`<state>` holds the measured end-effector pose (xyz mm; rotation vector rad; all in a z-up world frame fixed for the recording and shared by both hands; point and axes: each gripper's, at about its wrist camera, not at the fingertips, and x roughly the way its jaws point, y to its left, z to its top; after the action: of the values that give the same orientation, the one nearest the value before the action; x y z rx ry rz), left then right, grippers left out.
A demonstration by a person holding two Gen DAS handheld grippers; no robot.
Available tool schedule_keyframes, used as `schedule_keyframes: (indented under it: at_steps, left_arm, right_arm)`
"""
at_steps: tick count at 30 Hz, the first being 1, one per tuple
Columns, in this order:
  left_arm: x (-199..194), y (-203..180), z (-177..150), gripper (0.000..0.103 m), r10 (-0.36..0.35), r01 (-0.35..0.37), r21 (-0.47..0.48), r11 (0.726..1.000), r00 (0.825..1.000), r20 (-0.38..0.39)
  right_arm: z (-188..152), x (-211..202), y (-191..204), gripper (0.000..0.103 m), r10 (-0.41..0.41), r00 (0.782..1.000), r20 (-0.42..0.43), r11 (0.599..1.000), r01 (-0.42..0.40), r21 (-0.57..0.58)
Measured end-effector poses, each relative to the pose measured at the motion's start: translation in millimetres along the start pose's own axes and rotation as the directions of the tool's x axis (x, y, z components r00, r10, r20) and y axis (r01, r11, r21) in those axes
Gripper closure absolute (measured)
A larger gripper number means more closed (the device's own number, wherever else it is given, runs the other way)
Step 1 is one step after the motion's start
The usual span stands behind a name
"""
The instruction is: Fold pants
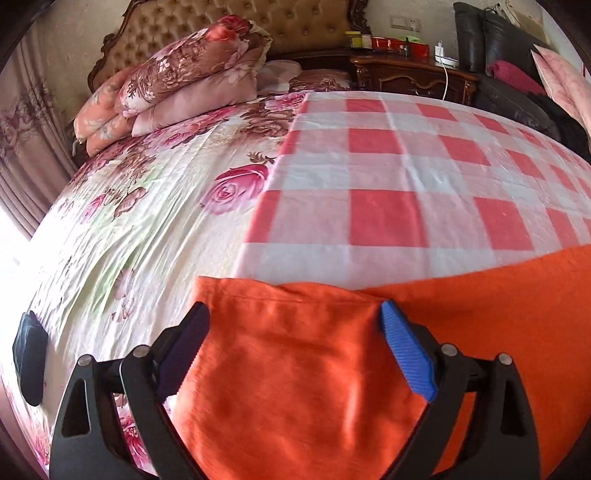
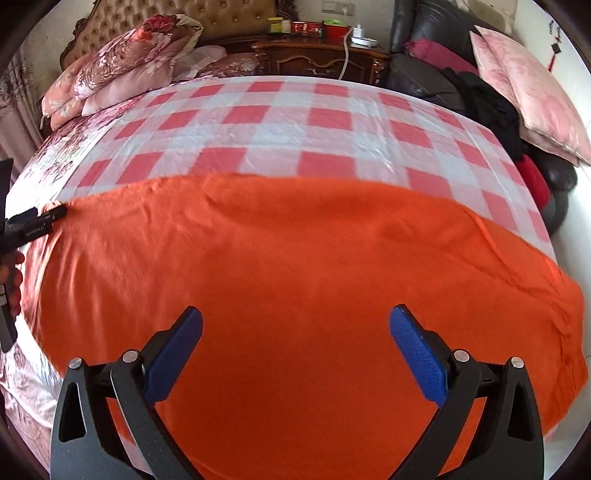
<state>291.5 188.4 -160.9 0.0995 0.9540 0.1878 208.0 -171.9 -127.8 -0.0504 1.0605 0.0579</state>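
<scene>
Small pale lettering stands on the side of the left tool (image 2: 55, 212) in the right wrist view, too blurred to read; no other text is legible.

This is a bedroom in a home. A wide bed (image 1: 147, 221) fills both views, covered with a rose-print sheet (image 1: 122, 229) and a red-and-white checked cloth (image 2: 295, 122). A tufted headboard (image 1: 229, 26) in a carved dark frame stands at its head, with folded floral quilts (image 1: 173, 81) piled in front. Beside it is a carved wooden nightstand (image 2: 325, 61) carrying jars and tins, then a black leather sofa (image 2: 436, 59) with a pink pillow (image 2: 524, 88). Patterned curtains (image 1: 22, 147) hang at the left.
</scene>
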Motion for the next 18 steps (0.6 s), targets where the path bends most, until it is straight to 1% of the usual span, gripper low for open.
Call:
schedule_keyframes:
  at_steps: [2, 4, 5, 6, 7, 8, 9, 10, 12, 13, 14, 15, 16, 17, 18]
  left_arm:
    - [0, 12, -2, 0.009, 0.01, -0.01, 0.01, 1.0, 1.0, 0.017]
    - [-1, 26, -6, 0.009, 0.051, -0.051, -0.001, 0.999, 0.998, 0.024]
    - [0, 36, -8, 0.009, 0.073, -0.072, -0.022, 0.997, 0.997, 0.016]
    - [2, 50, -13, 0.009, 0.091, -0.091, -0.052, 0.995, 0.996, 0.001]
    - [0, 62, -17, 0.009, 0.092, -0.092, -0.087, 0.992, 0.996, -0.01]
    - [-4, 75, -23, 0.012, 0.105, -0.107, -0.121, 0.987, 0.994, -0.023]
    - [-12, 84, -28, 0.014, 0.109, -0.11, -0.143, 0.984, 0.994, -0.015]
    - [-25, 91, -35, 0.014, 0.083, -0.08, -0.163, 0.983, 0.996, 0.011]
    - [-49, 93, -50, 0.014, 0.005, 0.007, -0.182, 0.983, 0.998, 0.063]
    - [-60, 86, -59, 0.013, -0.033, 0.047, -0.167, 0.985, 0.996, 0.085]
    - [-65, 75, -68, 0.013, -0.069, 0.08, -0.131, 0.988, 0.994, 0.087]
    - [-66, 61, -76, 0.013, -0.086, 0.092, -0.083, 0.992, 0.993, 0.075]
    - [-66, 47, -86, 0.013, -0.074, 0.076, -0.022, 0.997, 0.995, 0.062]
    - [-62, 34, -94, 0.011, -0.045, 0.044, 0.028, 0.999, 0.998, 0.048]
    - [-63, 30, -100, 0.011, -0.023, 0.02, 0.034, 0.999, 0.996, 0.087]
  right_arm:
    - [16, 11, 19, 0.005, 0.014, 1.0, 0.004, 0.999, -0.014, -0.031]
    - [28, 24, 39, 0.005, 0.017, 1.0, 0.002, 0.997, -0.017, -0.079]
    - [31, 29, 45, 0.005, 0.001, 1.0, 0.005, 0.995, -0.001, -0.096]
    - [34, 36, 51, 0.005, -0.031, 1.0, 0.006, 0.993, 0.031, -0.115]
    - [38, 44, 57, 0.005, -0.076, 0.997, -0.001, 0.988, 0.075, -0.133]
    - [40, 46, 57, 0.005, -0.08, 0.997, 0.007, 0.989, 0.08, -0.126]
    - [42, 48, 56, 0.005, -0.092, 0.996, 0.006, 0.989, 0.092, -0.114]
    - [43, 48, 55, 0.005, -0.1, 0.995, 0.008, 0.989, 0.1, -0.111]
    - [43, 47, 54, 0.005, -0.128, 0.992, 0.015, 0.986, 0.129, -0.105]
    - [42, 45, 54, 0.005, -0.132, 0.991, 0.01, 0.987, 0.133, -0.095]
    - [40, 42, 54, 0.005, -0.108, 0.994, 0.01, 0.991, 0.108, -0.085]
    - [37, 38, 56, 0.005, -0.064, 0.998, 0.008, 0.995, 0.065, -0.073]
    - [34, 35, 60, 0.005, -0.036, 0.999, 0.004, 0.997, 0.036, -0.07]
    - [30, 32, 66, 0.005, -0.021, 1.0, 0.003, 0.997, 0.021, -0.075]
    - [24, 25, 75, 0.005, -0.003, 1.0, 0.004, 0.996, 0.003, -0.091]
